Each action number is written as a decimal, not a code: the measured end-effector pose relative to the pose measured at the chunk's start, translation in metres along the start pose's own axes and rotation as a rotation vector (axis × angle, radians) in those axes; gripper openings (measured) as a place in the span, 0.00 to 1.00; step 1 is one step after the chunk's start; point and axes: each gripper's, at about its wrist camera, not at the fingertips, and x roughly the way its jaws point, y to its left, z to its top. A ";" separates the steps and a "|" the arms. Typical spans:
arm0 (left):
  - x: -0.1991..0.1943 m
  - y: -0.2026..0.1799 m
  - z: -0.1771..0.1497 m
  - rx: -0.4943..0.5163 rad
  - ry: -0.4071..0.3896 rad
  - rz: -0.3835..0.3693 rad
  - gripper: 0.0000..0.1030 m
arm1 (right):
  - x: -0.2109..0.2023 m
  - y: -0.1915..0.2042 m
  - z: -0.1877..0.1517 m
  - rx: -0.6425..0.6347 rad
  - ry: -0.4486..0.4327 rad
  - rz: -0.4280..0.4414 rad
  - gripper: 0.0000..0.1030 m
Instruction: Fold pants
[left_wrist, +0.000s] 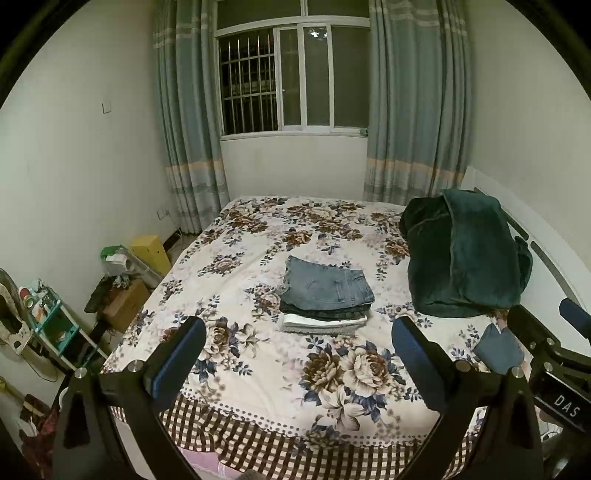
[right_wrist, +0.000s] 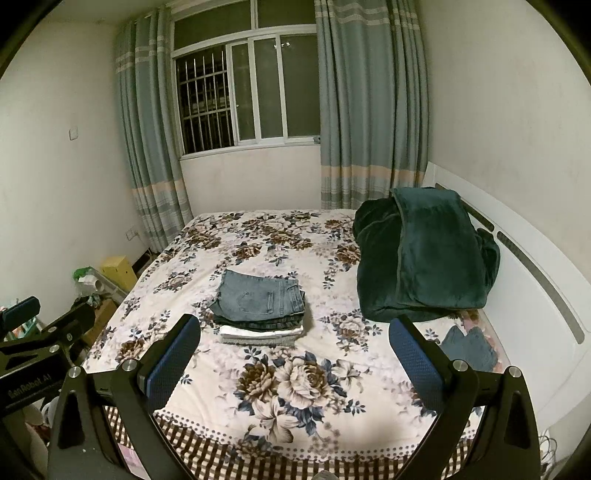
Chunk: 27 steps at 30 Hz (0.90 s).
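A stack of folded pants (left_wrist: 327, 291) lies in the middle of the floral bed (left_wrist: 258, 369), blue jeans on top, a dark pair under them and a white pair at the bottom. It also shows in the right wrist view (right_wrist: 260, 301). My left gripper (left_wrist: 299, 345) is open and empty, held above the bed's near edge, short of the stack. My right gripper (right_wrist: 293, 343) is open and empty at a like height. The right gripper's body shows at the right edge of the left wrist view.
A dark green blanket (right_wrist: 424, 254) is heaped at the right by the white headboard (right_wrist: 535, 291). A small folded blue-grey cloth (right_wrist: 469, 349) lies near the bed's right edge. Boxes and a cluttered shelf (left_wrist: 48, 317) stand on the floor at the left. A curtained window is behind.
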 end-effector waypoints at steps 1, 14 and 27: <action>0.000 -0.001 0.000 0.000 -0.002 0.001 1.00 | 0.000 -0.001 0.001 0.002 0.000 0.002 1.00; 0.000 0.000 0.003 0.001 0.001 0.002 1.00 | 0.000 -0.004 -0.002 0.004 0.002 0.001 1.00; 0.000 -0.001 0.004 -0.003 -0.003 0.004 1.00 | -0.002 -0.004 -0.002 0.005 0.001 0.000 1.00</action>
